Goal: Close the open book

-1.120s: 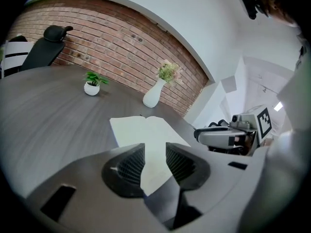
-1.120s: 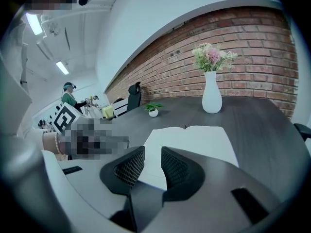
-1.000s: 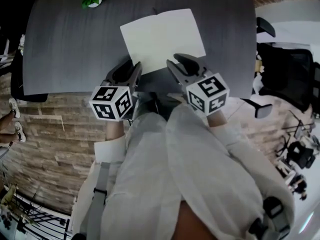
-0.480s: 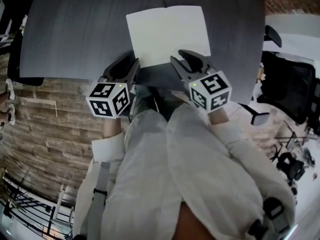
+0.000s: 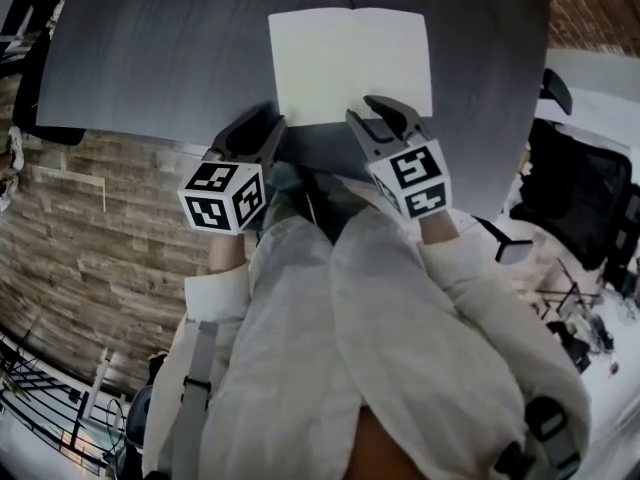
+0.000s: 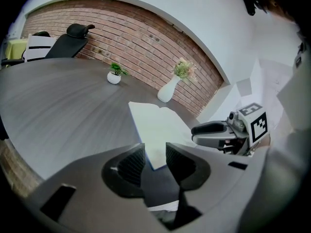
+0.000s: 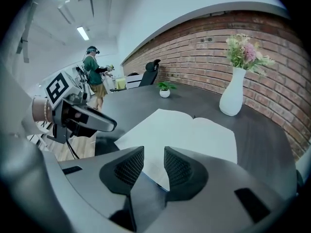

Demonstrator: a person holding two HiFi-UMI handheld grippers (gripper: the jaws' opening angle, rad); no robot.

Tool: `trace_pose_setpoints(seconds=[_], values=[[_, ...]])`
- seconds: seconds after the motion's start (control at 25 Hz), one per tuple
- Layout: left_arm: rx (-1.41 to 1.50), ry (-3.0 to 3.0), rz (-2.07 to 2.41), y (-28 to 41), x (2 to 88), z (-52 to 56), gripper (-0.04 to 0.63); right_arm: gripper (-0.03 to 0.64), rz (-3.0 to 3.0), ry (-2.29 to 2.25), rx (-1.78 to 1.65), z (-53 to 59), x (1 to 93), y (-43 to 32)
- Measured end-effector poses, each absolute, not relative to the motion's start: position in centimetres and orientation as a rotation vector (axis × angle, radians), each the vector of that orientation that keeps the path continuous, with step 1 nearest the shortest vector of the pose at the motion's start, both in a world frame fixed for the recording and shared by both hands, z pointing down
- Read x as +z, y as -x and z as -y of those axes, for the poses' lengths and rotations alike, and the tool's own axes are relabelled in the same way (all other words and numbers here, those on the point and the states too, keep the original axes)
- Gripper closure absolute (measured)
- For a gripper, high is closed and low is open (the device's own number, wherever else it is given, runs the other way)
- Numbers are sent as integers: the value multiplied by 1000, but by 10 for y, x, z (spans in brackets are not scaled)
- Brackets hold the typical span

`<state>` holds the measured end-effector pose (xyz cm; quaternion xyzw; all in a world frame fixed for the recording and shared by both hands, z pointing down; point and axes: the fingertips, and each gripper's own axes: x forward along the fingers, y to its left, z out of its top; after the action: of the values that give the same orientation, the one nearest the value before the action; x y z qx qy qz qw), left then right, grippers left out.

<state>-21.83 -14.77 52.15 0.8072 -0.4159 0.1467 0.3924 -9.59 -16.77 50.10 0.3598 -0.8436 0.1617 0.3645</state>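
The open white-paged book (image 5: 350, 63) is lying flat on the dark grey round table (image 5: 150, 58), near its front edge. The grey two-jaw left gripper (image 5: 258, 128) and right gripper (image 5: 372, 110) are hovering at its near edge, jaws parted and both gripping nothing. Pinching too shallowly (one loose page only) risks creasing paper — or shoving the book away.

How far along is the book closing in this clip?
Done: nothing yet; the book lies open and flat on the table. In hand: the left gripper and right gripper hover open at its near edge, gripping nothing. Remaining: take one cover and fold it shut.
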Motion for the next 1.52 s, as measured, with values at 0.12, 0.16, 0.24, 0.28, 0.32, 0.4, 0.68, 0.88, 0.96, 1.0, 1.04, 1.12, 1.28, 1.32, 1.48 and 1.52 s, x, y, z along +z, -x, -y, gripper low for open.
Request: trace_pose_setpoints(seconds=[0.12,0.16,0.24,0.28,0.32,0.4,0.68,0.88,0.96,1.0,1.04,1.12,1.28,1.32,1.48,1.52], values=[[394,-2048,1047,218,526,143,480,501,2164,-842,359,166,507,106],[396,-2043,1049,219,527,141,480,489,2152,-803,320,164,510,108],[391,-2028,1058,221,530,140,480,467,2120,-730,244,159,518,111],[387,-2023,1061,222,531,138,480,461,2105,-702,215,157,521,112],[386,-2022,1061,222,532,137,480,453,2092,-681,191,155,525,113],[387,-2024,1056,222,534,135,480,448,2080,-649,152,153,529,113],[374,-2016,1058,224,537,132,480,426,2010,-538,-52,147,541,109],[352,-2014,1041,222,537,132,480,425,1959,-490,-151,146,547,109],[343,-2013,1029,220,536,131,480,425,1933,-482,-200,147,548,108],[344,-2015,1025,219,536,131,480,425,1918,-477,-233,148,549,108],[346,-2016,1022,218,536,131,480,425,1906,-471,-266,149,550,108],[346,-2019,1017,217,536,130,480,426,1896,-458,-314,148,551,107],[345,-2027,1010,216,536,131,480,425,1894,-448,-377,149,549,108],[346,-2028,1009,216,536,132,480,425,1886,-447,-409,150,548,109],[361,-2025,1014,220,536,132,480,426,1887,-474,-438,150,545,111],[368,-2023,1016,220,536,132,480,426,1894,-488,-425,150,545,111]])
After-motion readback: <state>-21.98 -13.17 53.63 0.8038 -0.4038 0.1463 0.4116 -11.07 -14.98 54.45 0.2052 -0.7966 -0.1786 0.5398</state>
